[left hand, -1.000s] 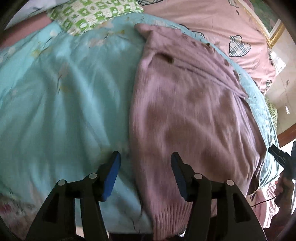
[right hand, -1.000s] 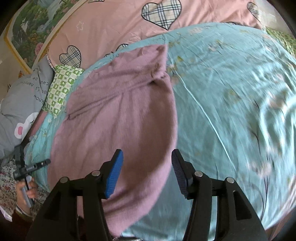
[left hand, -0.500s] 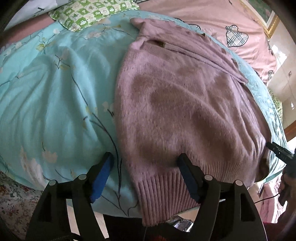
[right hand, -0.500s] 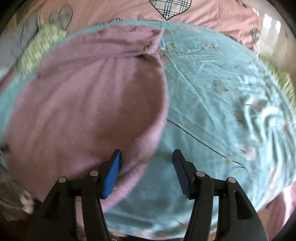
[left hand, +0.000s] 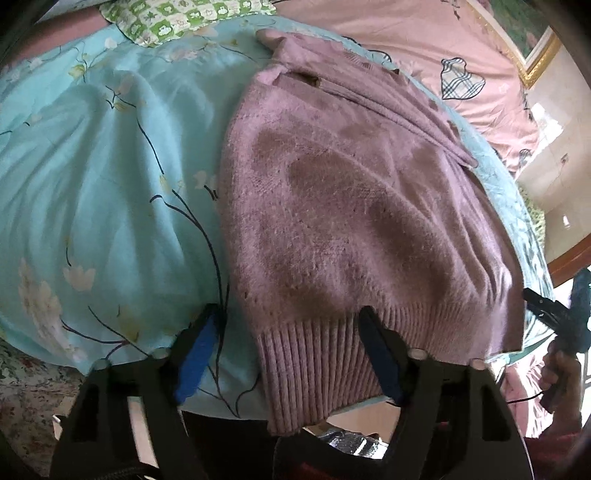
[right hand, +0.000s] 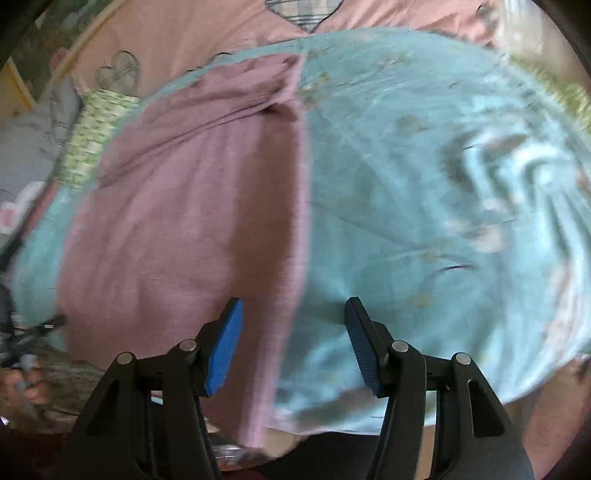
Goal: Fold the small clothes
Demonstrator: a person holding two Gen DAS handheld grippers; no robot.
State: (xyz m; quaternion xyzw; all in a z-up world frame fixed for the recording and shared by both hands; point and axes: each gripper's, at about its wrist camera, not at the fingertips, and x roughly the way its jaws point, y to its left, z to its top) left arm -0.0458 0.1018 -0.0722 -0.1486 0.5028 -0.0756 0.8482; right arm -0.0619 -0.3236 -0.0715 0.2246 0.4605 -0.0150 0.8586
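A mauve sweater (left hand: pixel 351 206) lay flat on a pale blue flowered quilt (left hand: pixel 103 177) spread over the bed, its ribbed hem (left hand: pixel 317 354) hanging a little over the near edge and its neck end toward the far side, where a sleeve seemed already laid across the top. That would put the work at the start of a lengthwise fold, with the grasp on the hem corners not yet made.

The left tool (left hand: pixel 291 354) stood with its blue pads spread wide, straddling the left corner of the hem: one pad over the quilt, the other over the ribbing, nothing pinched between them. The right tool (right hand: pixel 293 347) was likewise spread and empty, set across the sweater's right edge (right hand: pixel 295 229) so that one pad sat over knit and the other over quilt. That view was smeared, so whether either pad touched the cloth could not be told.

The next move would call for each tool to close on its hem corner, catching both layers of knit but not the quilt under it, then lift and carry the hem evenly toward the neck. Soft knit would likely sag and stretch if one side led.

No box, basket or drawer was in view; a green checked pillow (left hand: pixel 173 16) and pink sheet (left hand: pixel 436 44) lay beyond.
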